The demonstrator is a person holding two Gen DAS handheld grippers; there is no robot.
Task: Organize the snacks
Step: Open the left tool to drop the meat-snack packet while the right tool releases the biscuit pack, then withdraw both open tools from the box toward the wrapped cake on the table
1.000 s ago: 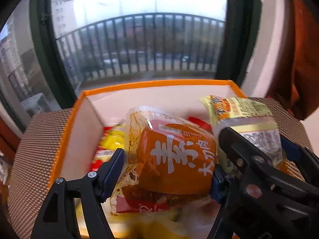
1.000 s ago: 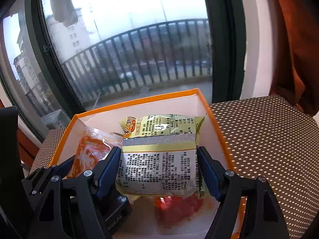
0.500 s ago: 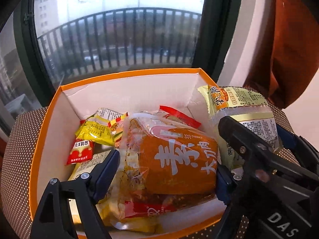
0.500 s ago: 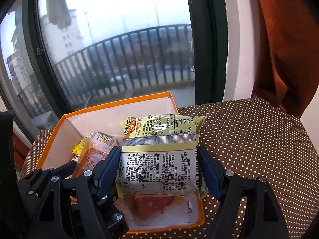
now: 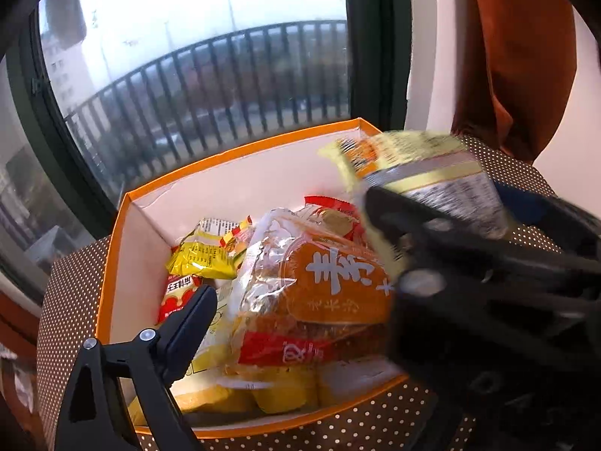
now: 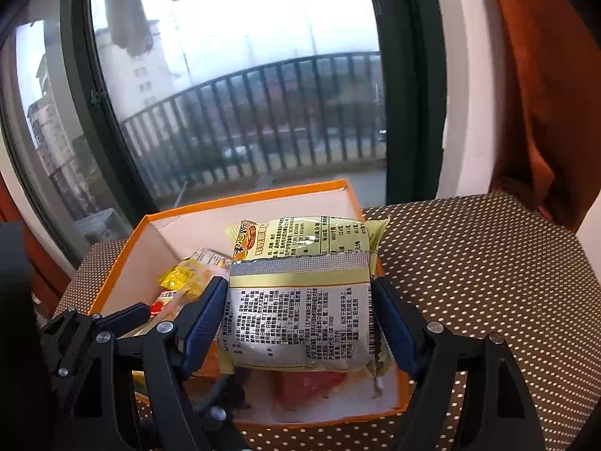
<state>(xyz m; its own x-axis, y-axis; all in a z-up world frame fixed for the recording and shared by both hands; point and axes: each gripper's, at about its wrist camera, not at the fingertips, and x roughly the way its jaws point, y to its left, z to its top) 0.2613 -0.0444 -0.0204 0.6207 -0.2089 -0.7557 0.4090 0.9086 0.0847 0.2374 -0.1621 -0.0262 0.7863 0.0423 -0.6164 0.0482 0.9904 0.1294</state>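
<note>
Right tool (image 6: 296, 323) clamped on the pale green packet (image 6: 300, 300), held above the orange box (image 6: 244, 197). Left tool (image 5: 300, 300), prev. pinching the orange-label bag (image 5: 319, 293), now looks apart w/ bag lying in box; its right finger is hidden. Both have pulled back, so probably 1 snack stowed, packet next.

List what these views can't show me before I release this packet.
Left wrist: the right tool, blurred, hides one finger of the left tool, so its grip on the orange packet is unclear.
Right wrist: the green packet hides the box floor beneath.
</note>
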